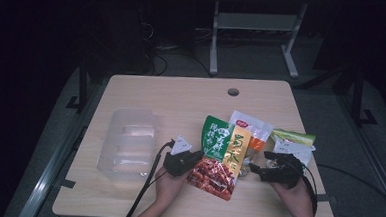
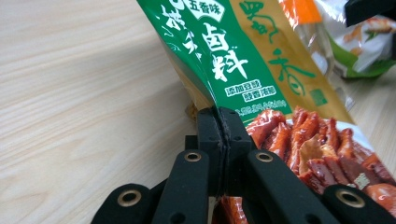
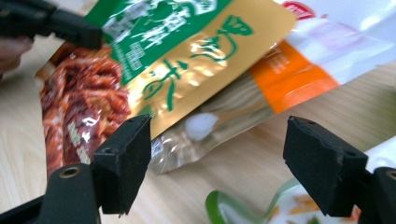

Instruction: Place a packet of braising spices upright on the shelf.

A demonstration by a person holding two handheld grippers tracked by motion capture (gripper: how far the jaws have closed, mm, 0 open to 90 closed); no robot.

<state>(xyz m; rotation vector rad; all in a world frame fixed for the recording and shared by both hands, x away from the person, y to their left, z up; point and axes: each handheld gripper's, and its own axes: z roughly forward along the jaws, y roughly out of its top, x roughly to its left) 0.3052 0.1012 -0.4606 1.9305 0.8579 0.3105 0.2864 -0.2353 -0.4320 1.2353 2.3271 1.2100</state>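
The left gripper (image 2: 219, 122) is clenched on the left edge of the green-and-gold snack bag (image 1: 220, 157), the thin film pinched flat between its jaws; the bag lies near the front middle of the table (image 1: 181, 95), its lower half printed with red braised pieces. Because the hold takes in only a narrow strip of slick film at the rim, the likeliest failure is the bag sliding out once it is lifted, or swinging and folding from that single corner. The right gripper (image 3: 219, 163) stands released, jaws wide, pointing at the bag's right side without touching it. Beneath that side lies a clear noodle packet with an orange band (image 1: 252, 134), and a green-and-white packet (image 1: 293, 144) sits just beside the right gripper; a careless close could catch one of these instead, or drag the noodle packet along. A clear plastic tray (image 1: 129, 142) rests to the left, well apart, and a swinging bag might miss it.
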